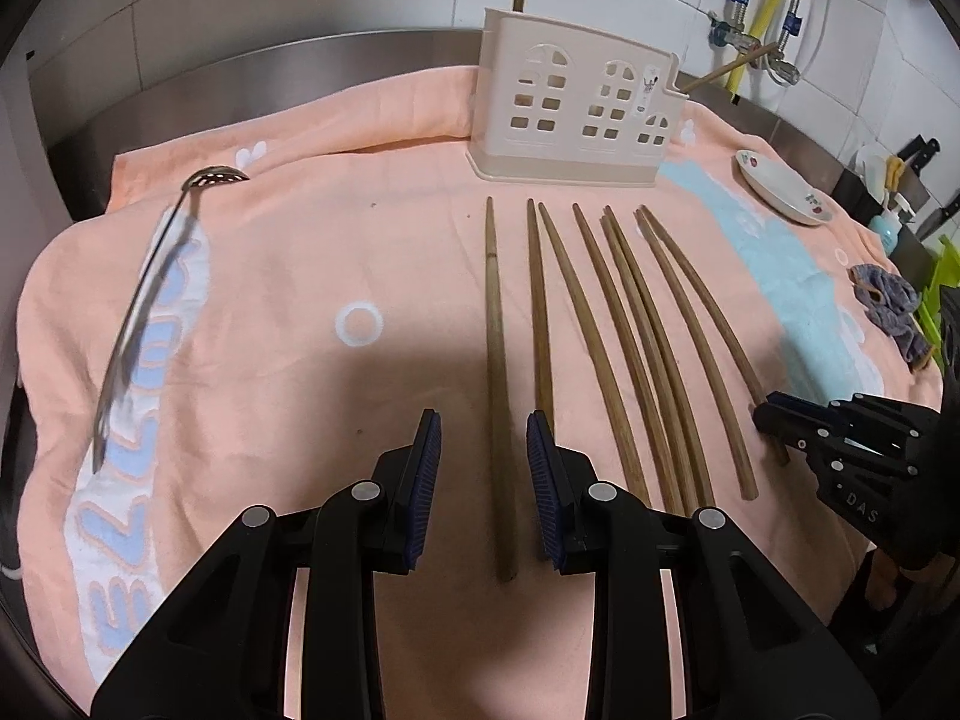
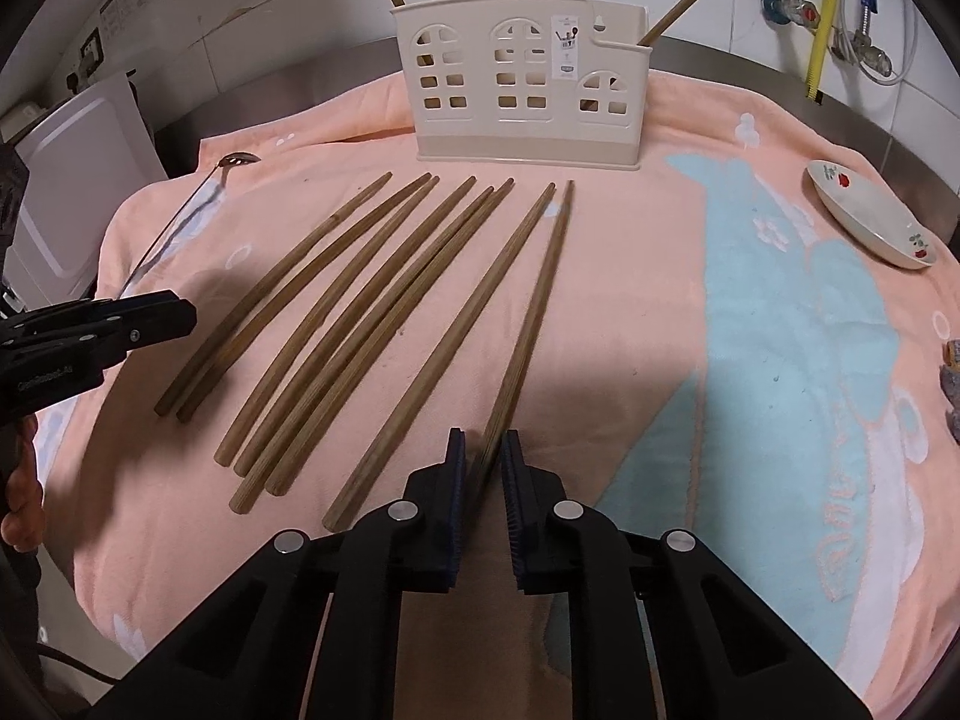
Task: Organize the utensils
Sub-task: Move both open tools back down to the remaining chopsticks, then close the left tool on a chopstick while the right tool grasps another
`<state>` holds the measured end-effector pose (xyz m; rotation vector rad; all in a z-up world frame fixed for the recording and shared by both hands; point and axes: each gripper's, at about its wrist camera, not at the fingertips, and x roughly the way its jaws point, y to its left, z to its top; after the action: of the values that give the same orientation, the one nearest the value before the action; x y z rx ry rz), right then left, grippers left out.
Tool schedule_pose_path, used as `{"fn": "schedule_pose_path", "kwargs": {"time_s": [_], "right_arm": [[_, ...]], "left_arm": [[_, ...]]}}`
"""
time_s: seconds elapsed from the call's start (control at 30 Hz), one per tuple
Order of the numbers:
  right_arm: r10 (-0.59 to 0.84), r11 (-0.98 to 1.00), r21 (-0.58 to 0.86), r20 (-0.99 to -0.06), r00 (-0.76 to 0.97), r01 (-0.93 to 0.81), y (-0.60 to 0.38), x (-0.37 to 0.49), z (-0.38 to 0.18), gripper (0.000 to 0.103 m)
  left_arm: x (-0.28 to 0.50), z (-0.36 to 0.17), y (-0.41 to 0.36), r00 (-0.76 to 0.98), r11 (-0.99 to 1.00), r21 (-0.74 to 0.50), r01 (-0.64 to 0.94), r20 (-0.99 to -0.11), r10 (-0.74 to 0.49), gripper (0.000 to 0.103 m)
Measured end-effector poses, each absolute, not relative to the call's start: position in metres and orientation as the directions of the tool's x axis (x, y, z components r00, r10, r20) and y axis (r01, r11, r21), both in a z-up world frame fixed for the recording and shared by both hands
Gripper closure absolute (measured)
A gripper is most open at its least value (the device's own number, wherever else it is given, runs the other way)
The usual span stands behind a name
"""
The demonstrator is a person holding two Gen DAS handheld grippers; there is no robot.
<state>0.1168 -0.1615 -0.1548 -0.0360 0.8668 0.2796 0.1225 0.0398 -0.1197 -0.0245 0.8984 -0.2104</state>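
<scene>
A pink towel (image 2: pixel 630 312) covered the counter, and eight wooden chopsticks (image 2: pixel 360 324) lay fanned across its middle, tips pointing toward the back edge. The beige utensil holder (image 2: pixel 528 138) stood upright near the back edge of the towel, with two more sticks leaning out of it. The right gripper (image 2: pixel 483 450) was low over the front of the towel, its jaws narrowed around the thick end of the rightmost chopstick (image 2: pixel 534 312); whether the pads actually touched the wood could not be told. The left gripper (image 1: pixel 483 438) stood wider open, straddling the leftmost chopstick (image 1: pixel 498 372) without touching it. A slotted metal spoon (image 1: pixel 150 294) lay along the left edge of the towel, bowl toward the back. A small flowered dish (image 2: pixel 870 222) sat tilted at the right back corner, well apart from the sticks.
</scene>
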Motion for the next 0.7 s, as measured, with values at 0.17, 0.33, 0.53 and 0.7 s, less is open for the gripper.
{"fn": "schedule_pose_path", "kwargs": {"time_s": [0.17,0.33,0.53,0.7], "right_arm": [[0.209,0.967,0.065,-0.749,0.628,-0.244,-0.165,0.116,-0.154,0.094],[0.201,0.970,0.057,-0.735,0.647,-0.237,-0.171,0.115,-0.151,0.094],[0.194,0.971,0.039,-0.704,0.683,-0.235,-0.175,0.112,-0.140,0.095],[0.188,0.971,0.011,-0.662,0.725,-0.241,-0.176,0.108,-0.125,0.095]], "left_arm": [[0.131,-0.130,0.035,0.583,0.978,-0.115,0.175,-0.788,-0.197,0.081],[0.137,-0.138,0.032,0.568,0.978,-0.121,0.171,-0.799,-0.198,0.088],[0.139,-0.143,0.031,0.565,0.979,-0.119,0.167,-0.802,-0.194,0.088],[0.139,-0.143,0.028,0.565,0.981,-0.102,0.164,-0.805,-0.179,0.088]]}}
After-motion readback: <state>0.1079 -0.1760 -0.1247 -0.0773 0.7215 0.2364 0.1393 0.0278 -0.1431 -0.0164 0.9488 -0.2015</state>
